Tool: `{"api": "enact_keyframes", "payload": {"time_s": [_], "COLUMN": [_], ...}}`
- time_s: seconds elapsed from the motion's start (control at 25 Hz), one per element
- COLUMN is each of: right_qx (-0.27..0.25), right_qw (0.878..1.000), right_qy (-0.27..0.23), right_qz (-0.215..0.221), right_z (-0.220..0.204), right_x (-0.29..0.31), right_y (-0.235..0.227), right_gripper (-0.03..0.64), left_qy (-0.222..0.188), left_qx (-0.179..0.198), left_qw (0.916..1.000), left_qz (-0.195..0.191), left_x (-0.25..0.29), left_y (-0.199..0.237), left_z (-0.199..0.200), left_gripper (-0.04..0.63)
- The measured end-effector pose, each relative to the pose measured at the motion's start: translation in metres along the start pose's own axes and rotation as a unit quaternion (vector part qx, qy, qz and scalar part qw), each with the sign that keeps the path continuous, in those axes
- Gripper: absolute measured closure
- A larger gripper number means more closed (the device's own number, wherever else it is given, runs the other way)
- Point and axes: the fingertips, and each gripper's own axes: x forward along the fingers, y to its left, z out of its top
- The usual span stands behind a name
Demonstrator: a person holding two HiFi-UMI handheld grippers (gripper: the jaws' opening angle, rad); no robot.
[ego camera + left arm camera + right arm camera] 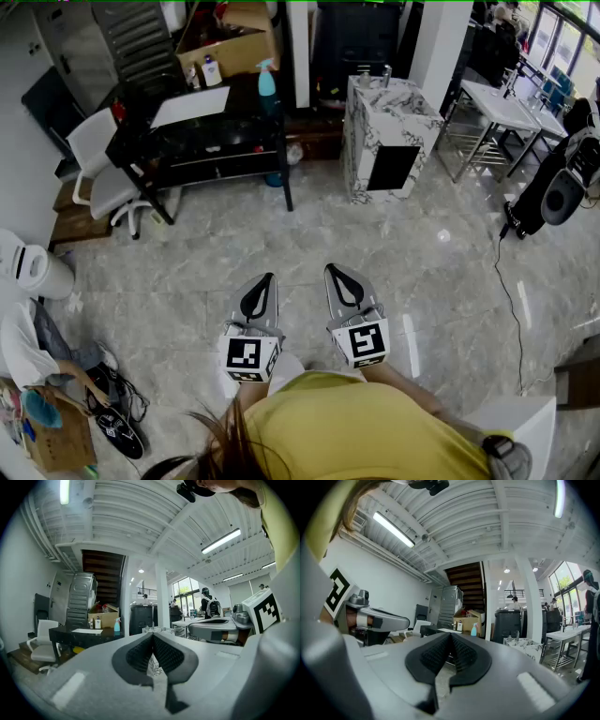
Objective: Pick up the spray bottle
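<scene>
A light blue spray bottle [267,81] stands on the far right end of a black table [216,127], well ahead of both grippers. It shows small in the left gripper view [116,625] and in the right gripper view [474,629]. My left gripper [263,281] and right gripper [337,273] are held side by side over the marble floor, pointing level toward the table. Both are shut, pads together, with nothing between them.
A cardboard box [225,42] with small bottles sits at the back of the table. A white office chair [98,169] stands to its left. A marble pedestal [386,136] stands to the right, a metal table [497,117] and a black speaker [561,183] farther right.
</scene>
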Motion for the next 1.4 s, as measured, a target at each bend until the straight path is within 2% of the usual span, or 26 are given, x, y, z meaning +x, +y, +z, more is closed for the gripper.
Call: {"api": "enact_keyframes", "payload": {"time_s": [0.44,0.68,1.0,1.4], "right_qx": [0.0,-0.011,-0.014,-0.009], "right_qw": [1.0,1.0,1.0,0.999], "right_qy": [-0.01,-0.006,0.001,0.025], "right_qz": [0.004,-0.002,-0.024,-0.034], "right_z": [-0.016,-0.025,-0.016,-0.029], "right_x": [0.053,0.128,0.241,0.343], "right_y": [-0.017,-0.035,-0.065,-0.081], "right_gripper": [0.615,0.615,0.615,0.614], "left_qy": [0.007,-0.003,-0.011,-0.016], "left_qx": [-0.007,-0.017,-0.016,-0.03], "left_qw": [0.9999,0.9994,0.9983,0.9959], "left_qz": [-0.011,-0.028,-0.055,-0.084], "left_x": [0.051,0.114,0.207,0.287], "left_y": [0.026,0.078,0.155,0.225], "left_z": [-0.022,-0.027,-0.003,-0.005], "left_gripper": [0.591,0.59,0.589,0.589]}}
